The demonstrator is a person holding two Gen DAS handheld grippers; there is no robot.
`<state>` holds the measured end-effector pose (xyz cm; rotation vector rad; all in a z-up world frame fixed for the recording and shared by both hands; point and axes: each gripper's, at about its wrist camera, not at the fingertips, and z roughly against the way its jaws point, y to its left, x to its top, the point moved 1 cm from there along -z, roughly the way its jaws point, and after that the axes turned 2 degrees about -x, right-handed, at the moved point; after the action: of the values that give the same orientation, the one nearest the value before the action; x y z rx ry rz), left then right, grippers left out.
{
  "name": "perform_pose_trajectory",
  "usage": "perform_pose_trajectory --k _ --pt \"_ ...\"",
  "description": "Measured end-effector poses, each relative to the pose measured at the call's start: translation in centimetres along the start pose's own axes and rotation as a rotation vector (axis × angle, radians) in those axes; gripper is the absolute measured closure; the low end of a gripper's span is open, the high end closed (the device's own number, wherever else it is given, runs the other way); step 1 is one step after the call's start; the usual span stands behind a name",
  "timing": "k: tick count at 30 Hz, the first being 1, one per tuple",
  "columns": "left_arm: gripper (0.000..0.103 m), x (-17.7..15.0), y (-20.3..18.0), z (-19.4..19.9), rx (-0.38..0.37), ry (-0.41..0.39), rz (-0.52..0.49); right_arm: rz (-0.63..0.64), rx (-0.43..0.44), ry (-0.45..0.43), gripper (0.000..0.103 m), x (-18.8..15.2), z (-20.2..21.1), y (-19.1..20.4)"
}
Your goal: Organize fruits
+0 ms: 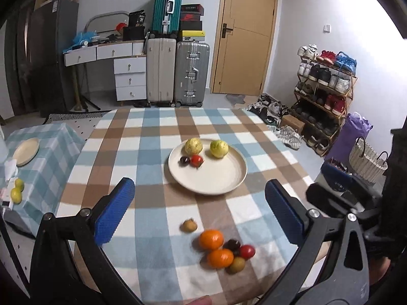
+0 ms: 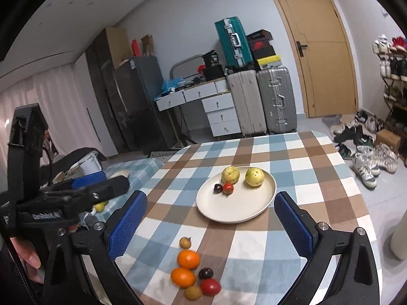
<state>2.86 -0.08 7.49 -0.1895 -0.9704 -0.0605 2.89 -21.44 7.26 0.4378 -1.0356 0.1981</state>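
Observation:
A cream plate (image 1: pixel 213 178) (image 2: pixel 241 208) sits mid-table with two yellow-green guavas (image 1: pixel 193 146) (image 2: pixel 254 176), a red tomato (image 1: pixel 196 160) (image 2: pixel 228 188) and a dark plum (image 1: pixel 185 161) (image 2: pixel 217 188). Near the front edge lie two oranges (image 1: pixel 211 239) (image 2: pixel 188 259), a dark plum (image 1: pixel 232 244), a red tomato (image 1: pixel 247 251) (image 2: pixel 210 286) and two small brown fruits (image 1: pixel 189 225) (image 2: pixel 185 242). My left gripper (image 1: pixel 199 209) is open and empty above the loose fruit. My right gripper (image 2: pixel 209 225) is open and empty, hovering between plate and loose fruit.
The table wears a checked cloth (image 1: pixel 157 132). A lower side table (image 1: pixel 43 157) at left holds a small plate (image 1: pixel 26 151) and two lemons (image 1: pixel 16 190). Suitcases (image 1: pixel 175 71), drawers, a door and a shoe rack (image 1: pixel 325 89) stand beyond.

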Motion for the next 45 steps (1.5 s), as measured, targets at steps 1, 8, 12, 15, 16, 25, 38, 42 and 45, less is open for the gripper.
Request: perform_pose_trajectory --k 1,8,12,15,16,25,38,42,45 --pt "0.001 -0.7 0.2 0.1 -0.001 0.005 0.005 0.015 0.007 0.001 0.001 -0.4 0.3 0.3" --pt "0.001 -4.3 1.9 -1.1 0.014 0.042 -0.008 0.023 0.016 0.053 0.000 -3.5 0.1 -0.4" --pt "0.001 -5.7 3.0 -3.0 -0.029 0.078 0.038 0.051 0.013 0.115 0.000 -4.6 -0.9 -0.3" --pt "0.001 -6.7 3.5 -4.9 -0.062 0.146 0.078 0.075 0.011 0.143 0.000 -5.0 -1.4 0.3" --pt "0.001 -6.9 3.5 -5.4 -0.069 0.164 0.085 0.087 0.006 0.149 0.000 -5.1 -1.7 0.5" --pt "0.001 -9.2 2.0 -9.7 -0.143 0.327 0.101 0.053 -0.079 0.146 0.000 -4.5 -2.1 -0.3" --pt "0.001 -10.8 0.3 -12.3 -0.105 0.393 0.057 0.004 -0.087 0.103 0.000 -3.5 -0.6 -1.2" --pt "0.001 -11.0 -0.1 -12.7 -0.075 0.386 0.039 0.034 -0.079 0.102 0.000 -3.7 -0.6 -0.7" --pt "0.001 -11.0 -0.5 -13.0 -0.071 0.382 0.023 0.042 -0.077 0.109 0.000 -3.9 -0.8 -0.5"
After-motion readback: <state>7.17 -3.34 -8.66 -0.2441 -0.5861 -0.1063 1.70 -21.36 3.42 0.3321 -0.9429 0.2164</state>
